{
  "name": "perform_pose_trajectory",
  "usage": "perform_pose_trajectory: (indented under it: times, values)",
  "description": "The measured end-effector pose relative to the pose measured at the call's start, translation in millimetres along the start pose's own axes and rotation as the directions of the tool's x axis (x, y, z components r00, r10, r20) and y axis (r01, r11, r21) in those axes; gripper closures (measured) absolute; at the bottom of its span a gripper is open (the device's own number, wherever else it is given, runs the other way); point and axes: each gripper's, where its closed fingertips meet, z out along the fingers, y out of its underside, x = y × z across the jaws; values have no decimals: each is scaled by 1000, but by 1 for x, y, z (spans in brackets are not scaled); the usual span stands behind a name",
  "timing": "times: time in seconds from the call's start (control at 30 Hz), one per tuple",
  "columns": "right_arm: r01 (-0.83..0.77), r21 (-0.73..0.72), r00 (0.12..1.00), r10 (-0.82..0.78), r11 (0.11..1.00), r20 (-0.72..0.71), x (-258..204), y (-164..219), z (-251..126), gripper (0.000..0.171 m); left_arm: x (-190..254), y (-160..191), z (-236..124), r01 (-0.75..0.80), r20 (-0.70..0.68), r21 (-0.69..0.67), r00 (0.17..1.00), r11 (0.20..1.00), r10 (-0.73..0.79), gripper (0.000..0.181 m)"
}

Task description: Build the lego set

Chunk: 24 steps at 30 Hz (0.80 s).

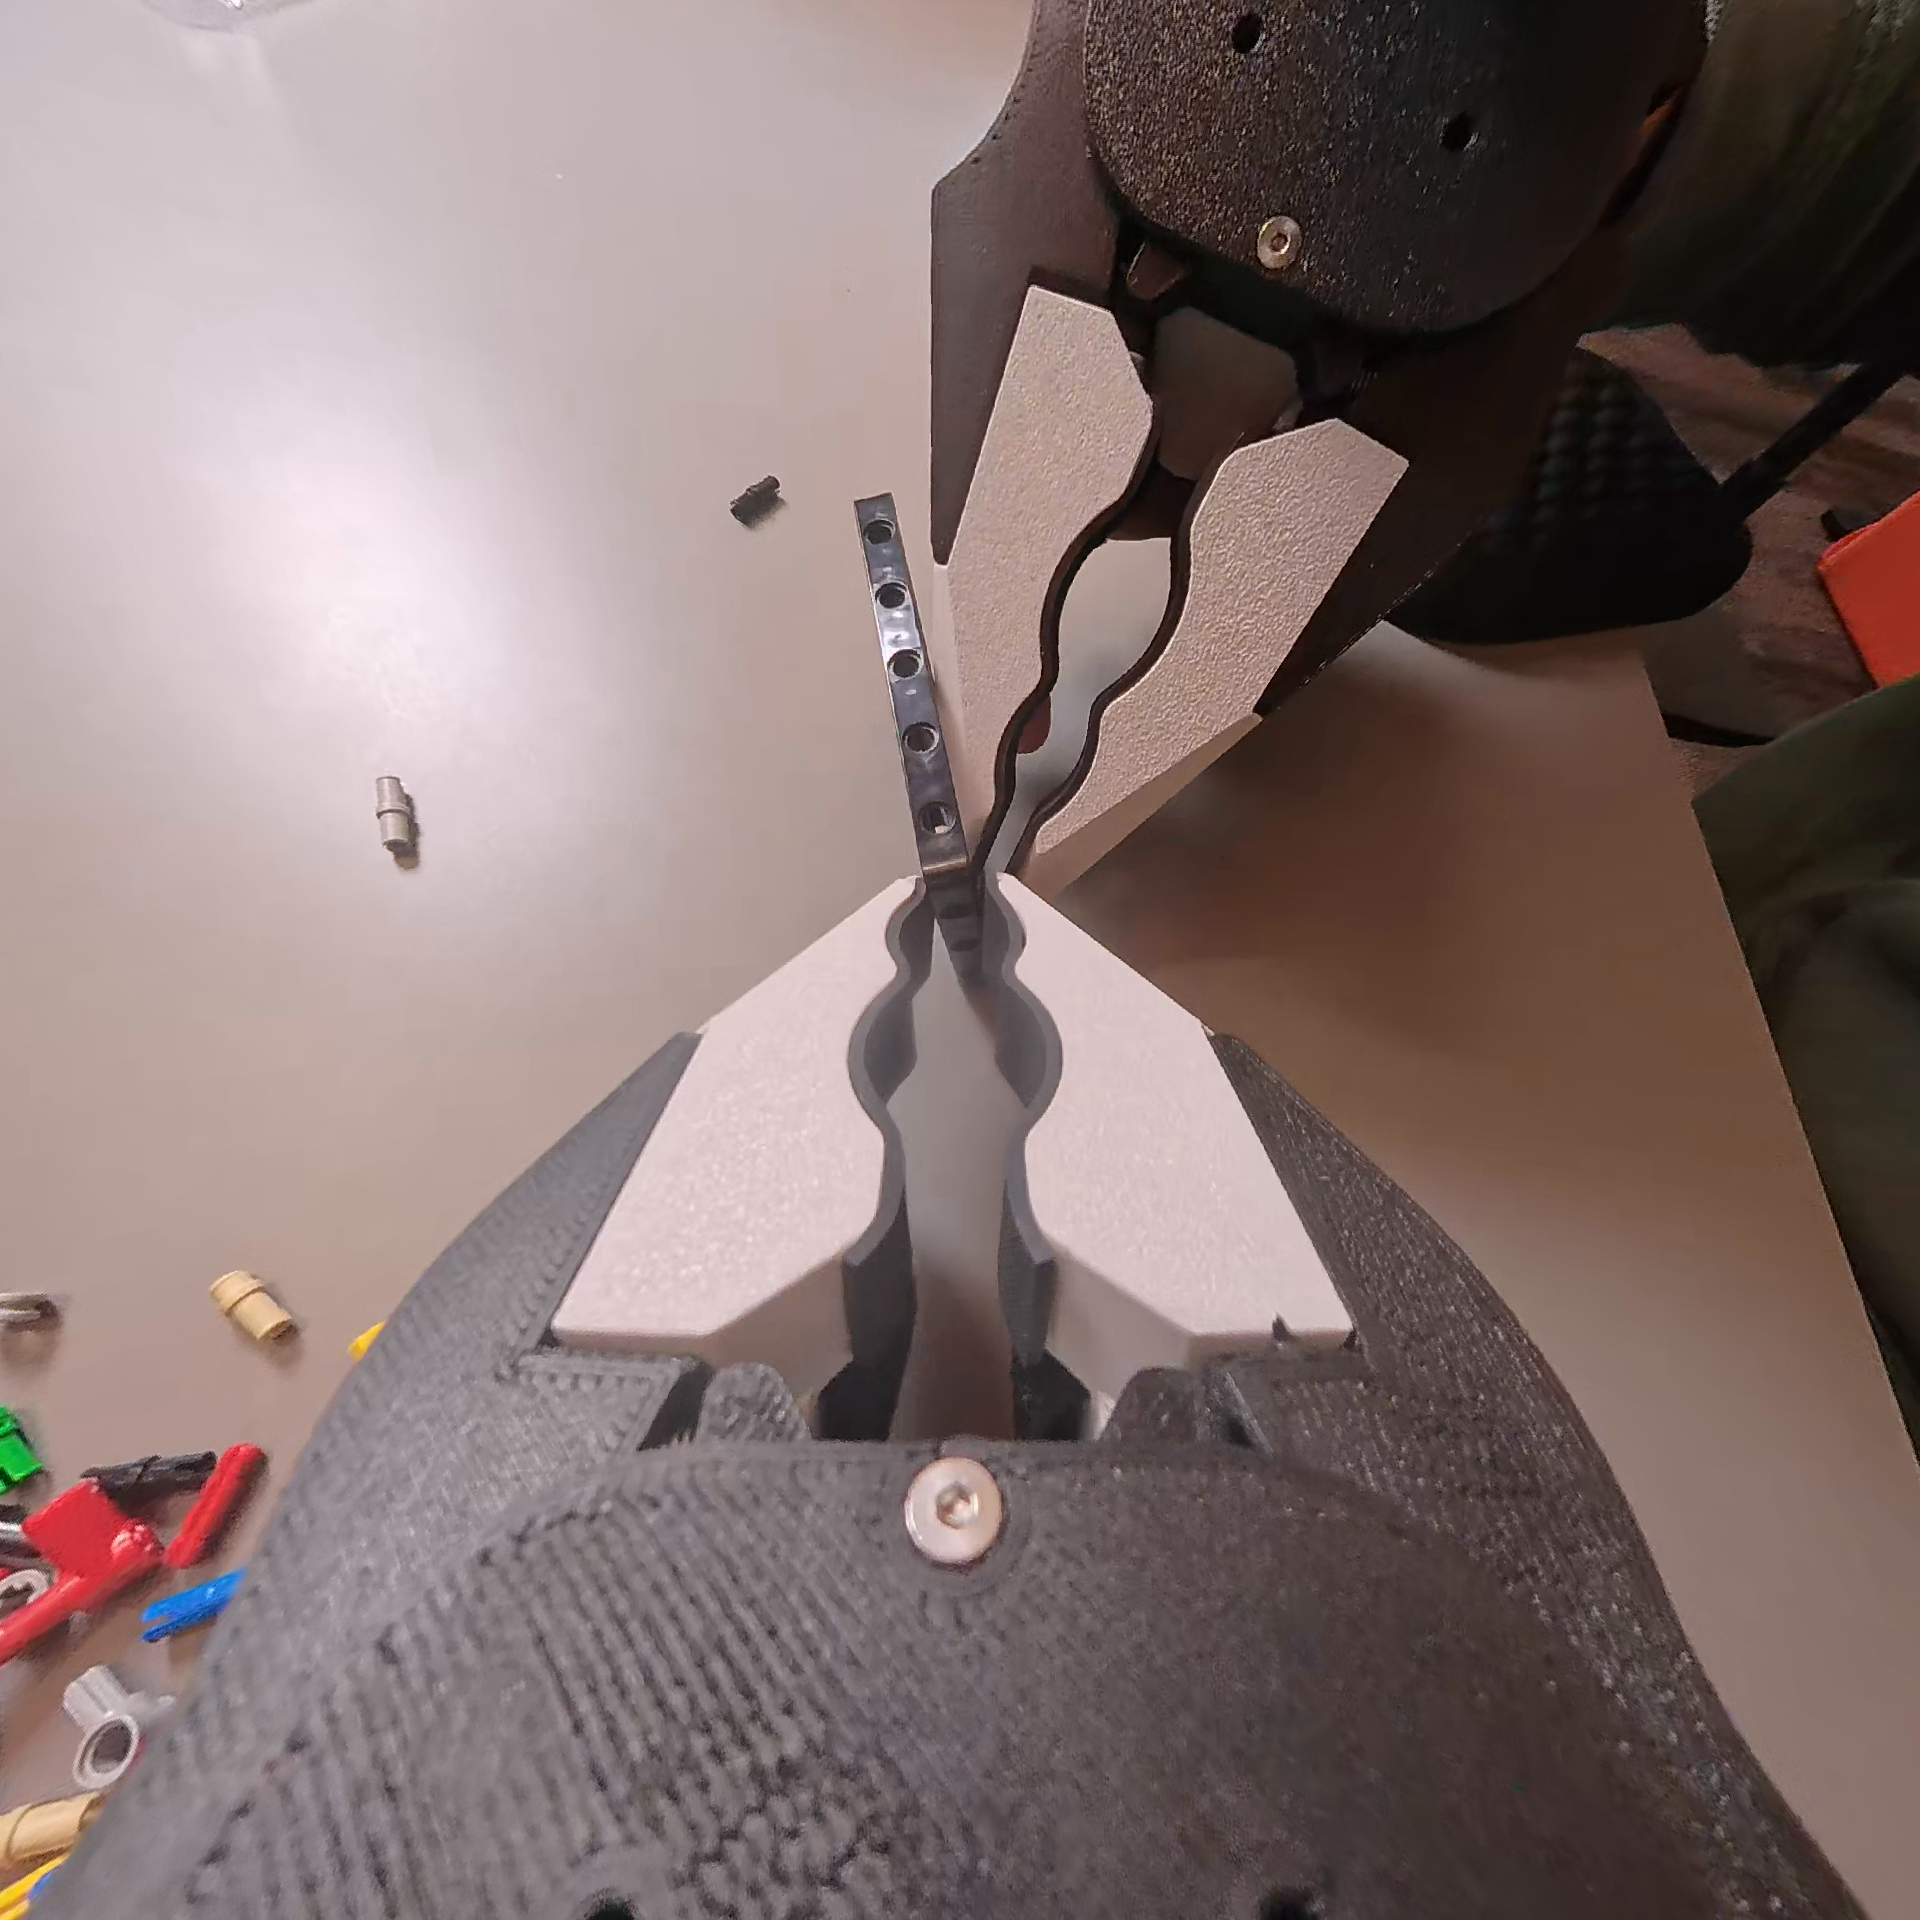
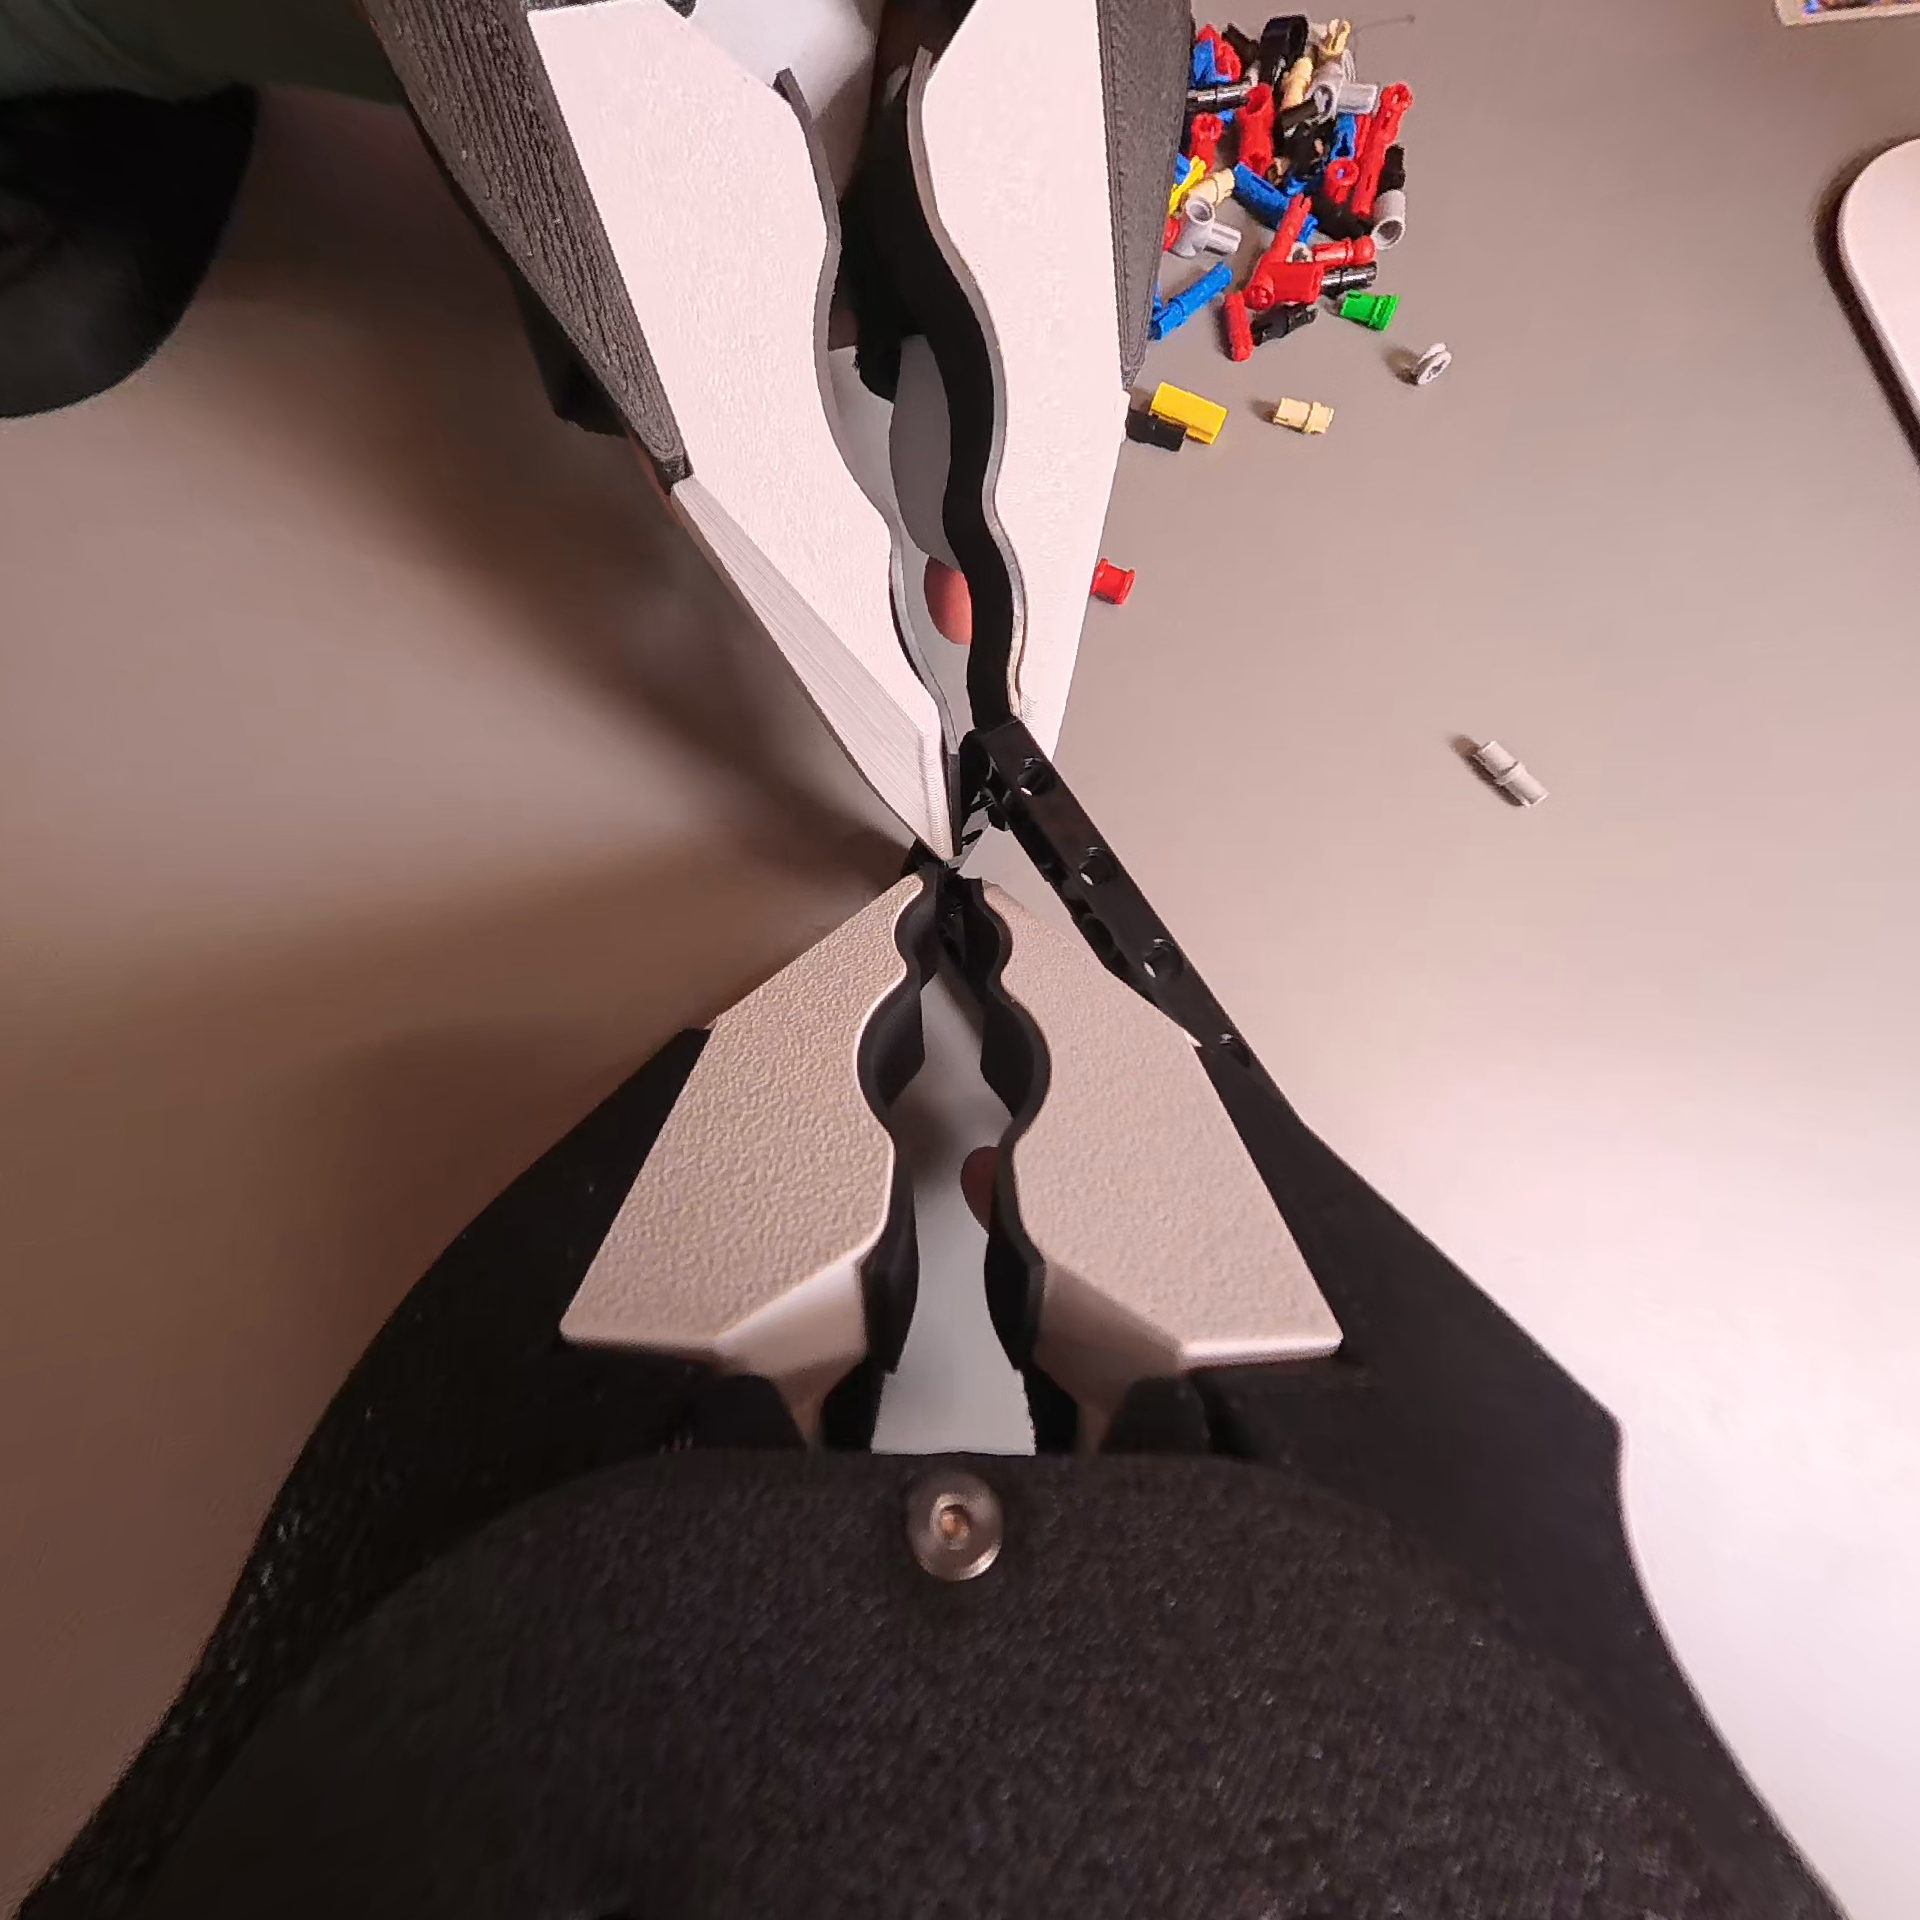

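Observation:
My left gripper point(image 1: 956, 894) is shut on the end of a long black beam with holes point(image 1: 904, 665), which sticks up and forward from its tips. My right gripper point(image 1: 1003, 842) comes in from the upper right, and its tips meet the beam right at my left gripper's tips. In the right wrist view my right gripper point(image 2: 943, 888) is closed on a small black piece point(image 2: 954, 912), apparently a pin, held against the beam's end. The beam point(image 2: 1101, 883) runs down to the right from my left gripper point(image 2: 977, 743).
A pile of loose coloured pieces point(image 2: 1288, 177) lies on the tan table point(image 1: 416, 312); part of it shows in the left wrist view point(image 1: 94, 1527). Stray pins lie apart: grey point(image 1: 395, 816), black point(image 1: 755, 499), tan point(image 1: 252, 1304). The table edge point(image 1: 1558, 665) runs along the right. Less than 4 cm separates the two grippers' tips.

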Motion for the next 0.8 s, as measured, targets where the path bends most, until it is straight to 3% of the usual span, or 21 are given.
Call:
perform_pose_trajectory:
  times: [0.37, 0.8]
  values:
    - [91, 73, 994, -86, 993, -67, 0, 1, 2, 161, -2, -1, 0, -13, 22, -2, 1000, 1000, 13, 175]
    - [173, 76, 976, -161, 982, -145, 3, 3, 1, 164, -2, -1, 0, -15, 19, 3, 1000, 1000, 15, 176]
